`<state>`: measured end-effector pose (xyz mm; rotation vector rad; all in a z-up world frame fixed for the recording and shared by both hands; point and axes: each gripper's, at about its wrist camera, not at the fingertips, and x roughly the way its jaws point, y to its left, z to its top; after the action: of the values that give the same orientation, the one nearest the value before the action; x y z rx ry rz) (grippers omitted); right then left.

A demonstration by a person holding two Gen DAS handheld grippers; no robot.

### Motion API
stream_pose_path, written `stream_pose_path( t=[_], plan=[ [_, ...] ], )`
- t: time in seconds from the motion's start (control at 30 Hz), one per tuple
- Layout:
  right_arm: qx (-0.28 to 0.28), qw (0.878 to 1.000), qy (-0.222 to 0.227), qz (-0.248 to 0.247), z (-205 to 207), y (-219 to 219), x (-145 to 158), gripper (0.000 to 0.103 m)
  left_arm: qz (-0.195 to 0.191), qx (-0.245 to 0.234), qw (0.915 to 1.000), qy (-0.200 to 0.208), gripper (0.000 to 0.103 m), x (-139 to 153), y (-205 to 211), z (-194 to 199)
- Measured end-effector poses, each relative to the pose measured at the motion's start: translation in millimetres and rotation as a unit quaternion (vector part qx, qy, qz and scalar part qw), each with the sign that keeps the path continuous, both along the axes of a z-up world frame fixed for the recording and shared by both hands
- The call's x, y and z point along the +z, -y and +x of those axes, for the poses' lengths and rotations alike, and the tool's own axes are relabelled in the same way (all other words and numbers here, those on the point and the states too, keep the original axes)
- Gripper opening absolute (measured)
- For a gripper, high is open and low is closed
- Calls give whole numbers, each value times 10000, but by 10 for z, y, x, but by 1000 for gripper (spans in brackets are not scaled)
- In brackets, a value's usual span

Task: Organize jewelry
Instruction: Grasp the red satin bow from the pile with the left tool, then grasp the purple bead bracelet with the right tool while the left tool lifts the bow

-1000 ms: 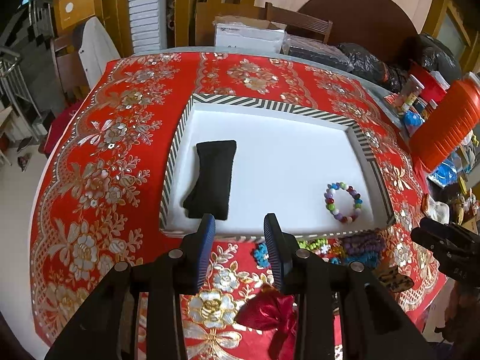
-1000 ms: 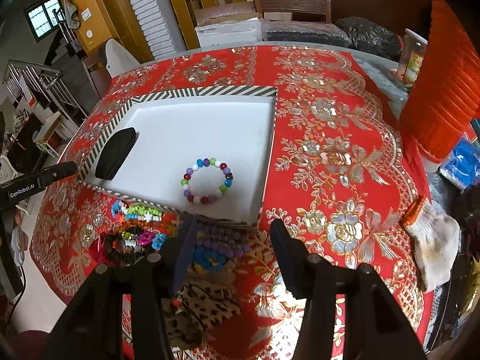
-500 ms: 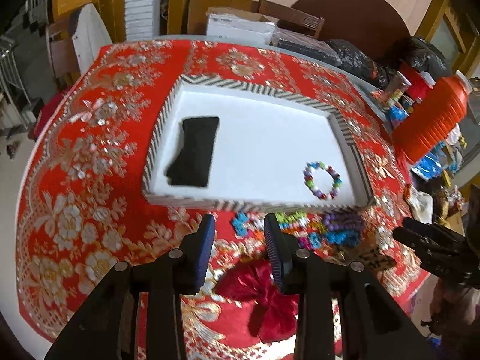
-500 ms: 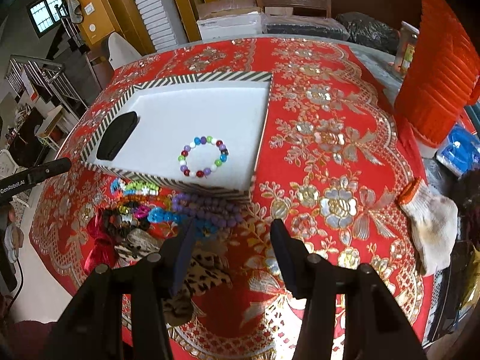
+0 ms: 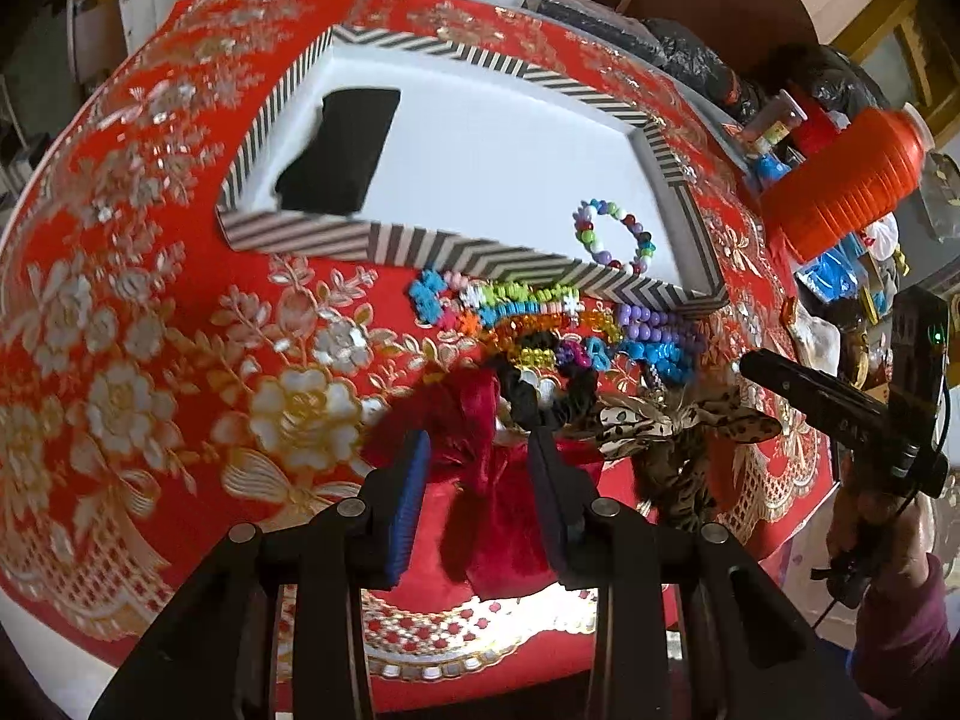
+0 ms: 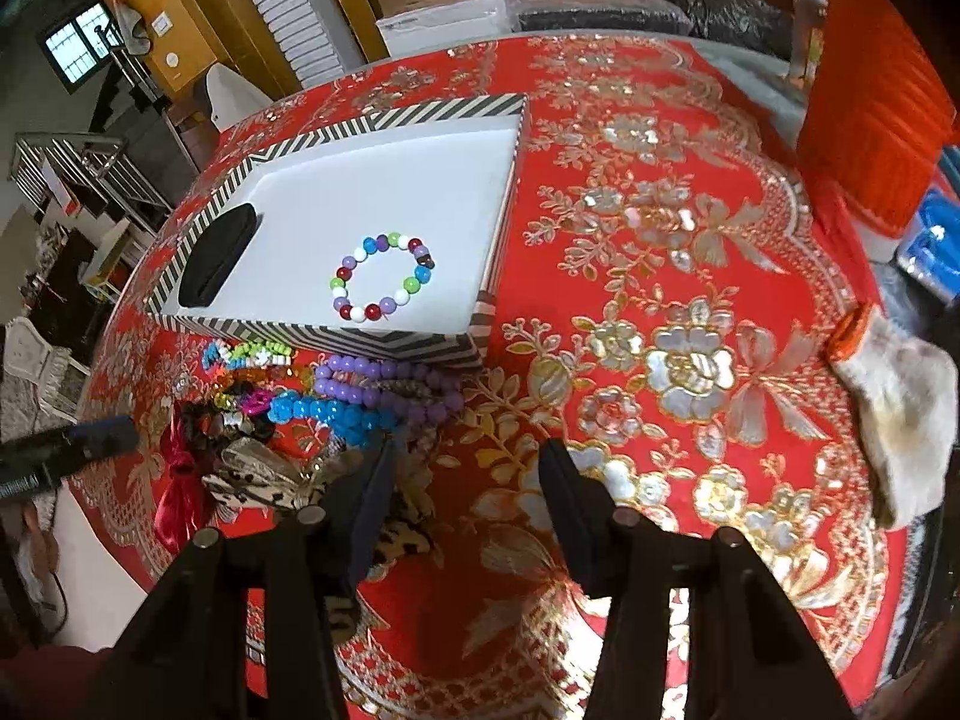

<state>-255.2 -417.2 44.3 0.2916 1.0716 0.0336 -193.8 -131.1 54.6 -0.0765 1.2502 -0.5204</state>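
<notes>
A white tray with a striped rim [image 5: 480, 252] holds a multi-colour bead bracelet [image 5: 612, 234] and a black pouch [image 5: 342, 150]. In front of the tray lies a heap of bead bracelets [image 5: 540, 324], among them a purple one [image 6: 384, 378] and a blue one [image 6: 336, 411]. My left gripper [image 5: 480, 480] is open and hovers over a red velvet bow [image 5: 486, 516], which shows between its fingers without being pinched. My right gripper [image 6: 465, 474] is open, its jaws closing, with only tablecloth between them. Its left finger is beside a leopard-print bow [image 6: 264, 480].
A black scrunchie [image 5: 540, 396] lies between the red bow and the beads. An orange ribbed container [image 6: 870, 90] stands at the right. A white glove with an orange cuff [image 6: 900, 402] lies near the table's right edge. The table's front edge is just below both grippers.
Both grippers have sunk and pulled back from the tray towards the heap in front of it. The left one now hangs over the red bow. The right jaws have narrowed a little.
</notes>
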Motion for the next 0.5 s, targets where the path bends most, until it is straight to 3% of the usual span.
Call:
stream_pose_path(
  t=[0.13,0.3,0.5],
  plan=[
    [37,10000,-46,20,118,-13,-65,38,11,2,9999,-108,21,-90,53,-7],
    [-233,9988,-131,418,224,132,-179,28,36,10,9996,-263,21,-205,93,1],
    [-18,9990,-253,377,366,40,-293,27,168,-17,9994,-287,21,-286,164,22]
  ],
)
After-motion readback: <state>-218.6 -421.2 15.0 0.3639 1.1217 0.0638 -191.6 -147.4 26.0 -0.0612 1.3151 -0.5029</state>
